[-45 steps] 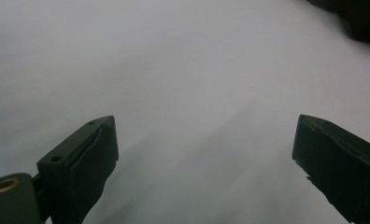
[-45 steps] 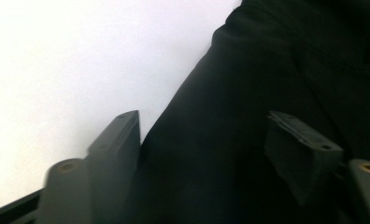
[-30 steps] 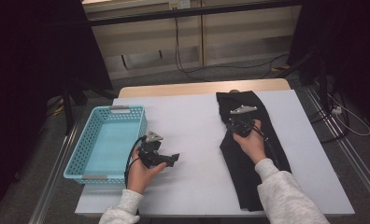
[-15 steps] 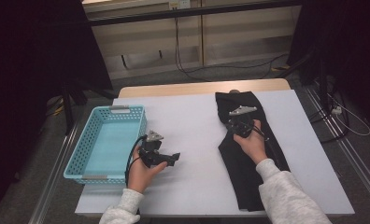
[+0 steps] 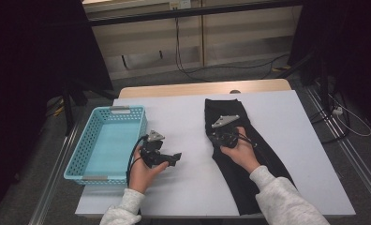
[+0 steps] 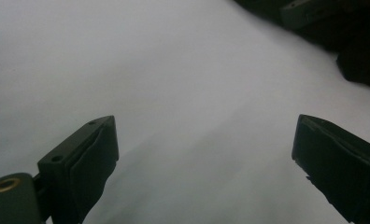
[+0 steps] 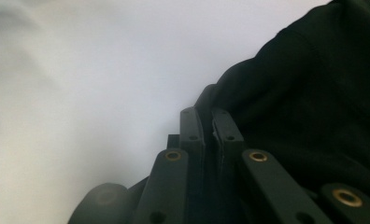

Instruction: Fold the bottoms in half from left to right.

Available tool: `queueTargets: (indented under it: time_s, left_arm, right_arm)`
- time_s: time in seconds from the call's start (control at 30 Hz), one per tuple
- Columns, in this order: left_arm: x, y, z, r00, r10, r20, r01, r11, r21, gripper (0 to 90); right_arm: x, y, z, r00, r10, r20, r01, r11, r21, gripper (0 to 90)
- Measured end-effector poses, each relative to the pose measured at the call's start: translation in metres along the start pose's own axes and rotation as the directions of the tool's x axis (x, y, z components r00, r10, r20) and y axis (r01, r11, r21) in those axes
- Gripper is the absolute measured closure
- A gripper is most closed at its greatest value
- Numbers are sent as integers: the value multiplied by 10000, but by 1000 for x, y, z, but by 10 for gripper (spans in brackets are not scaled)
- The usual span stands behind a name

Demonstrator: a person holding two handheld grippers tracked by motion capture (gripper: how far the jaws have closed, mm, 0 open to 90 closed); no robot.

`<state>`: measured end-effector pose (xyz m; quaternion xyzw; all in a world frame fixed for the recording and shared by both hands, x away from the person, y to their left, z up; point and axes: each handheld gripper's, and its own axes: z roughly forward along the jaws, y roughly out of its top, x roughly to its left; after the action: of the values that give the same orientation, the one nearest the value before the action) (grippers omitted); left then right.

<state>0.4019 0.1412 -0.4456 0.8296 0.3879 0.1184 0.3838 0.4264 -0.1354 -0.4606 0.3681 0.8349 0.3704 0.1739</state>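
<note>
Right gripper [image 7: 210, 122] pinched on black garment [image 5: 230, 140] edge, left gripper [image 6: 202, 154] wide over table [image 5: 183, 108].
Keep pinch firm, lift slow; bring left in for the other edge.

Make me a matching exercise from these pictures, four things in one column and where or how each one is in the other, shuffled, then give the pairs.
Things:
1. basket
2. black garment
3. left gripper
4. right gripper

States:
A. jaws pressed together at the edge of dark cloth
B. light blue, at the table's left side
C. jaws wide apart over bare white tabletop
D. lying lengthwise on the table's right half

Pairs: 1-B, 2-D, 3-C, 4-A
</note>
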Motion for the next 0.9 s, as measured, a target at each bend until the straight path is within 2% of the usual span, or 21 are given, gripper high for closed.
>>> queueTargets:
  time_s: [0.1,0.3,0.4,0.43,0.5,0.53,0.57,0.63,0.8,0.9]
  left_arm:
    - [0,1,0,9999,-98,-98,97,9999,-49,72]
    - [0,2,2,9998,-173,-76,173,9998,-22,73]
    - [0,3,3,9999,-144,-69,144,9999,-45,73]
    - [-1,4,3,9999,-137,-63,137,9999,-29,72]
    - [-1,5,4,9999,-142,-39,142,9999,-20,73]
    - [-2,5,5,9999,-123,-33,123,9999,-19,73]
    - [-2,6,5,9999,-115,-16,115,9999,-34,73]
    - [-2,7,6,9999,-116,14,116,9999,-67,73]
    - [-3,8,9,9999,-111,48,111,9999,-3,73]
    - [-3,9,9,9999,-65,94,65,10000,-30,74]
  right_arm:
    - [12,1,1,9982,-500,-345,502,9987,57,851]
    - [36,5,1,9879,-861,-1291,861,9963,-63,849]
    - [41,4,2,9841,-707,-1629,708,9975,-48,830]
    - [42,3,2,9844,-659,-1633,667,9978,-9,774]
    - [39,2,1,9835,-241,-1792,238,9997,-40,701]
    - [39,2,0,9839,-217,-1775,215,9998,-32,639]
    - [38,2,-2,9874,-97,-1576,92,9999,-43,532]
    - [34,3,-9,9876,-38,-1566,6,9998,-200,525]
    - [17,2,-31,9953,213,-941,-267,9980,-568,405]
    - [7,-3,-42,9967,437,-685,-478,9970,-601,384]
